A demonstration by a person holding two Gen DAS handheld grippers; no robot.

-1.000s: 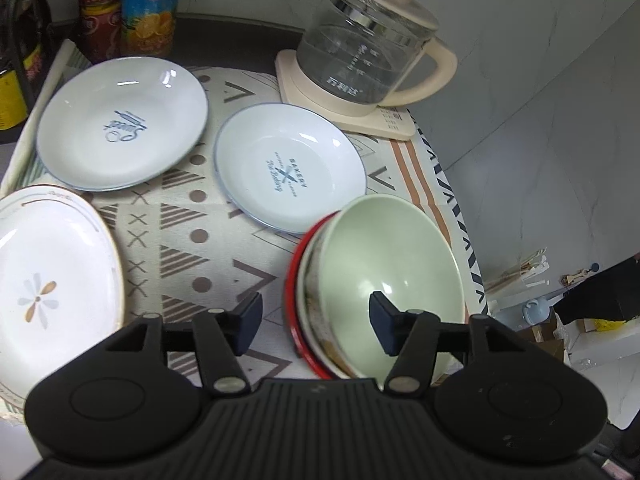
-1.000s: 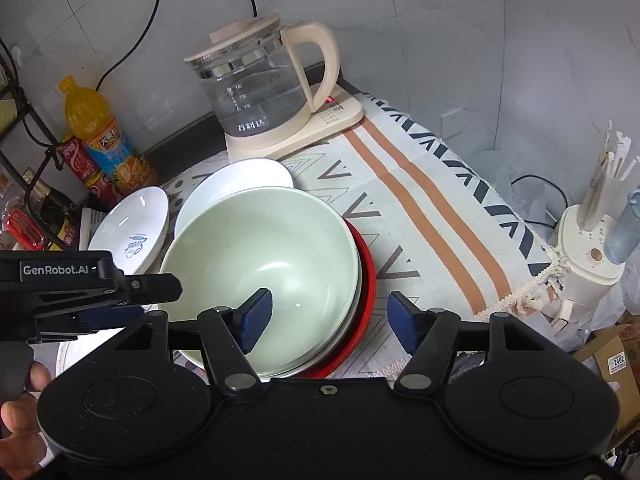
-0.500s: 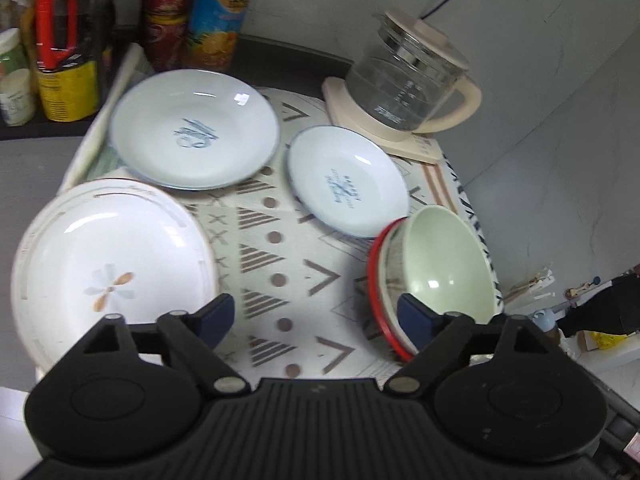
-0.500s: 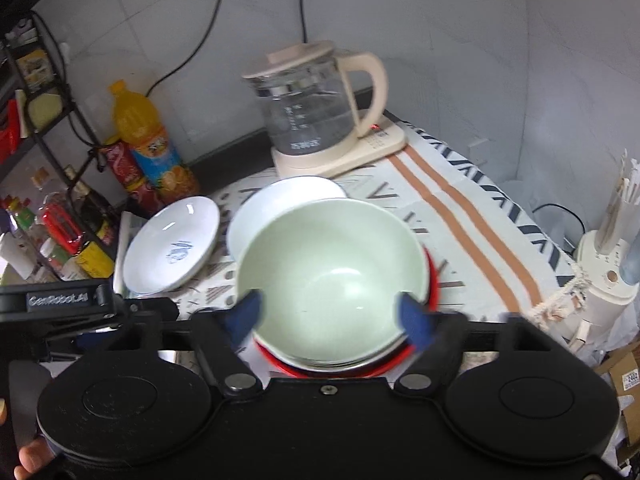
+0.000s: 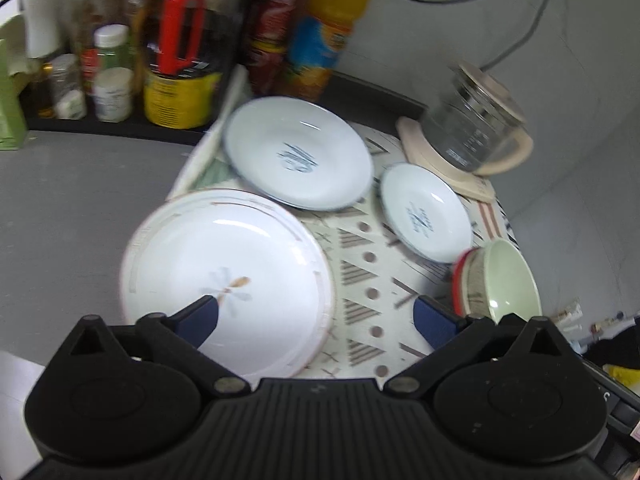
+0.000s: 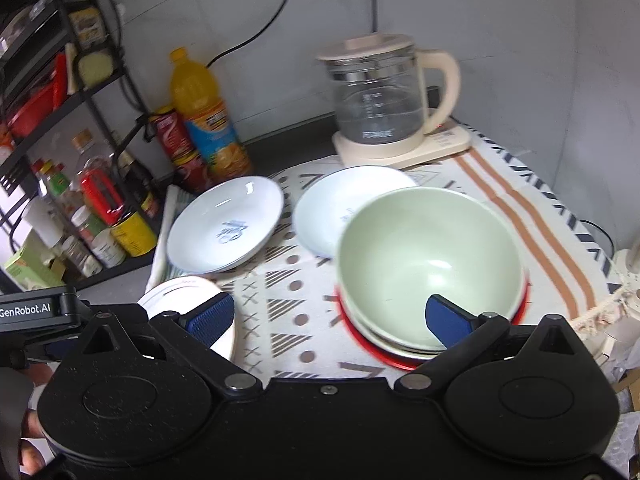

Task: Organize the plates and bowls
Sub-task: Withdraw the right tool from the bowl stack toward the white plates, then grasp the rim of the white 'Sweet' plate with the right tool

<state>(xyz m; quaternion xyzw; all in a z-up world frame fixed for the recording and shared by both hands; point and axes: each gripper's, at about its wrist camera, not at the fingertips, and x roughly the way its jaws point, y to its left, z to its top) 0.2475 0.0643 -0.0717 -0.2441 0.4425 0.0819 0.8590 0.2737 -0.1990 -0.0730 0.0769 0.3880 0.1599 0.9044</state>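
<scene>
A pale green bowl (image 6: 430, 256) sits nested on other bowls over a red plate (image 6: 372, 350) at the cloth's right; it also shows in the left wrist view (image 5: 508, 286). A large white flower plate (image 5: 224, 276) lies front left, partly seen in the right wrist view (image 6: 180, 290). A deep white plate with blue script (image 5: 298, 158) (image 6: 226, 230) and a smaller white plate (image 5: 426, 212) (image 6: 340, 204) lie behind. My left gripper (image 5: 316, 316) is open and empty above the flower plate's right edge. My right gripper (image 6: 330, 316) is open and empty above the cloth, left of the green bowl.
A glass kettle (image 6: 380, 100) on its beige base stands at the back right. An orange juice bottle (image 6: 204, 116), a red can and several jars on a black rack (image 6: 60, 120) crowd the back left. The patterned cloth (image 6: 280, 300) covers the table.
Both grippers have pulled back and up from the green bowl stack and opened wider. The left gripper has swung left over the flower plate. The dishes have not moved.
</scene>
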